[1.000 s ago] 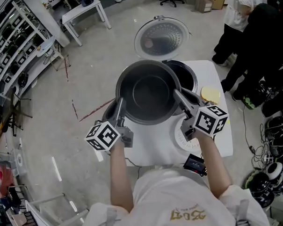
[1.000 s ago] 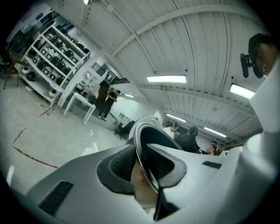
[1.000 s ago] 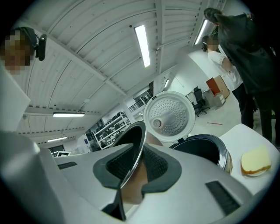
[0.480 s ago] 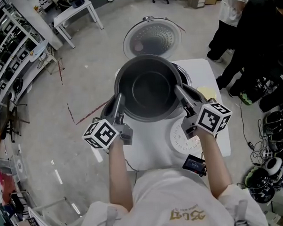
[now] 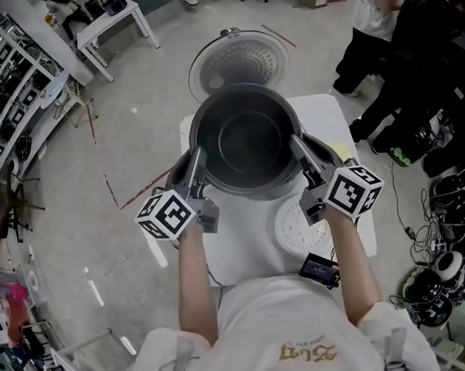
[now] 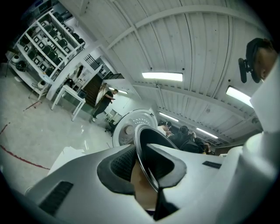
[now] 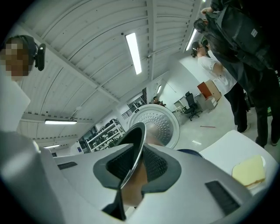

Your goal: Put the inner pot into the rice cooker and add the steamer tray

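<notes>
Alignment of pot over cooker is what your next move turns on. The inner pot [image 5: 246, 146] hangs between your two grippers, mouth up and roughly level. The left gripper [image 5: 197, 158] is clamped on the rim at the pot's left and the right gripper [image 5: 296, 143] on the rim opposite. Both gripper views show the thin metal rim pinched between the pads, left [image 6: 146, 168] and right [image 7: 131, 168]. The rice cooker [image 5: 325, 150] sits directly under the pot on the white table [image 5: 247, 253], its lid [image 5: 239, 61] standing open behind. So the way in looks like straight down, both hands sinking together.

The pot covers the cooker's opening, with only dark slivers of the body showing at either side. You can't tell how well they're centred, or how far the base is above the well.

The white perforated disc beside your right hand, likely the steamer tray [image 5: 300, 228], lies flat on the table, partly cut off by the gripper.
</notes>
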`<state>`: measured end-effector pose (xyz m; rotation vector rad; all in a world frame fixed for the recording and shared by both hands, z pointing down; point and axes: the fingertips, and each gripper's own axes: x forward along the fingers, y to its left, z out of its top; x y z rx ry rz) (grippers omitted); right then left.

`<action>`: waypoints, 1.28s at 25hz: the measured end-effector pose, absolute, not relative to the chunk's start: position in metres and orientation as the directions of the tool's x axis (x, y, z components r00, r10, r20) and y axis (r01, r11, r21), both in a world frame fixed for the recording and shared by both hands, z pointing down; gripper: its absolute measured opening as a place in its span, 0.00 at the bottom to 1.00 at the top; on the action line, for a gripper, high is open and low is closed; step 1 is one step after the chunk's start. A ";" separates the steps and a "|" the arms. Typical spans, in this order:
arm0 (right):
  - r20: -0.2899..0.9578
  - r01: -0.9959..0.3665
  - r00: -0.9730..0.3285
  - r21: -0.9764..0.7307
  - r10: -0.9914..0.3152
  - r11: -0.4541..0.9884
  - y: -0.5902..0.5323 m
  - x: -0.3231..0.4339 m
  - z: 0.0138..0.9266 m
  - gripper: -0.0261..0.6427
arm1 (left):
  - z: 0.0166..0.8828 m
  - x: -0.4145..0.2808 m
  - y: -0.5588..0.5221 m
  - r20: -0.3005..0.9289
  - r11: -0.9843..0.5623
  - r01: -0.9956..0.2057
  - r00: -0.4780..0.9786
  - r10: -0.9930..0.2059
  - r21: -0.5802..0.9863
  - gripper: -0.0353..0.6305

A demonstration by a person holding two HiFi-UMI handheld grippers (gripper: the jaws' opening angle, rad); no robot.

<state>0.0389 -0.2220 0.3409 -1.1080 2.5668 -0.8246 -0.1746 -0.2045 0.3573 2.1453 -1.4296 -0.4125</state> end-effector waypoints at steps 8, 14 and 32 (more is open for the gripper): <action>0.056 -0.621 -0.668 -0.592 -0.742 0.514 -0.248 0.057 0.360 0.15 | 0.381 -0.156 -0.235 0.080 -0.296 -0.747 0.422 -0.903 0.596 0.19; 0.096 -0.632 -0.655 -0.614 -0.750 0.473 -0.255 0.064 0.384 0.15 | 0.402 -0.150 -0.245 0.119 -0.283 -0.745 0.435 -0.892 0.604 0.19; 0.224 -0.663 -0.640 -0.644 -0.735 0.382 -0.280 0.073 0.446 0.16 | 0.459 -0.137 -0.270 0.324 -0.250 -0.836 0.440 -0.838 0.489 0.22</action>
